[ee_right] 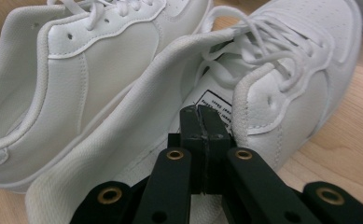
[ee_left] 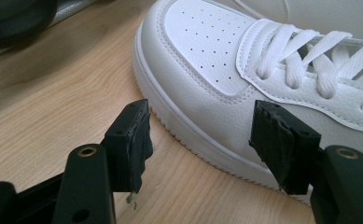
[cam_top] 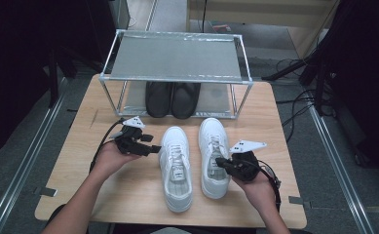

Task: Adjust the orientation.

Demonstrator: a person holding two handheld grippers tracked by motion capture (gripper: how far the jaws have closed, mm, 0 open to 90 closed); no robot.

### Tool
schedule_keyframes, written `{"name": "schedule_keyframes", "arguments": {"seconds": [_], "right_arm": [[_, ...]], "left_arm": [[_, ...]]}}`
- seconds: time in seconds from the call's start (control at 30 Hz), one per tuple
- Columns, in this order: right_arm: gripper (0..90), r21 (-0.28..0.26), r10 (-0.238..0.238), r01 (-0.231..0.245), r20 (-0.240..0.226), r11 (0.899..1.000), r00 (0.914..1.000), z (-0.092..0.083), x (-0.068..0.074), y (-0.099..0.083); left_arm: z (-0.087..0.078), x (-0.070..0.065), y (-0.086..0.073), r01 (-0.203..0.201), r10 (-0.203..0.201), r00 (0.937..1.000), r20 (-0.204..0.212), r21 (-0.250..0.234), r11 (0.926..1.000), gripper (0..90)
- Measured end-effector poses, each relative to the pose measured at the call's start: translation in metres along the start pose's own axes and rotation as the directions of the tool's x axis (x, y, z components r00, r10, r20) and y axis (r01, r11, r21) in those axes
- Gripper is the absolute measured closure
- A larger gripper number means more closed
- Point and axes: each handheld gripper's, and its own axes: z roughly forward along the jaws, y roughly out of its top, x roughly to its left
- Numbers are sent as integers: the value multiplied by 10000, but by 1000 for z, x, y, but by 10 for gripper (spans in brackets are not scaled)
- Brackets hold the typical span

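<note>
A wooden table is standing on a grey floor and is carrying everything else. At the table's far edge a metal shoe rack is sitting, its frame of silver tubes holding a flat grey upper shelf. Under that shelf, on the rack's lower level, a pair of black shoes is lying side by side, the two touching, toes pointing toward the table's near side. Beyond the table's right edge, black cables are trailing across the floor. Metal rails are running along the floor on both sides of the table. Behind the rack, a pale wooden panel is standing.
</note>
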Motion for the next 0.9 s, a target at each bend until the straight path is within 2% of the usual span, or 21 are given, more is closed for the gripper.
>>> {"name": "schedule_keyframes", "arguments": {"seconds": [0.23,0.33,0.43,0.57,0.63,0.7,0.9], "right_arm": [[900,12,250,-250,145,9997,9996,-10,-11,-6],[900,-11,421,-421,-29,9991,9991,-13,-16,-7],[900,-12,495,-496,-357,9988,9981,-13,-15,-7],[900,-254,383,-393,-405,9989,9984,-19,-13,-3],[900,-797,443,-468,-326,9957,9985,-32,-15,-1],[900,-983,566,-582,-196,9935,9982,-37,-20,-1],[900,-897,1065,-1044,191,9905,9941,-36,-41,-5]], "left_arm": [[2,0,2,-21,21,10000,30,-2,10000,382],[2,0,2,-10,10,10000,31,-19,10000,382],[1,1,2,2,-2,10000,22,-25,10000,382],[1,1,2,46,-46,10000,4,-74,10000,384],[0,1,2,95,-94,9999,85,-64,9999,396],[-1,0,2,117,-116,9999,88,-119,9999,410],[-4,-2,-2,188,-186,9998,110,-118,9998,438]]}}
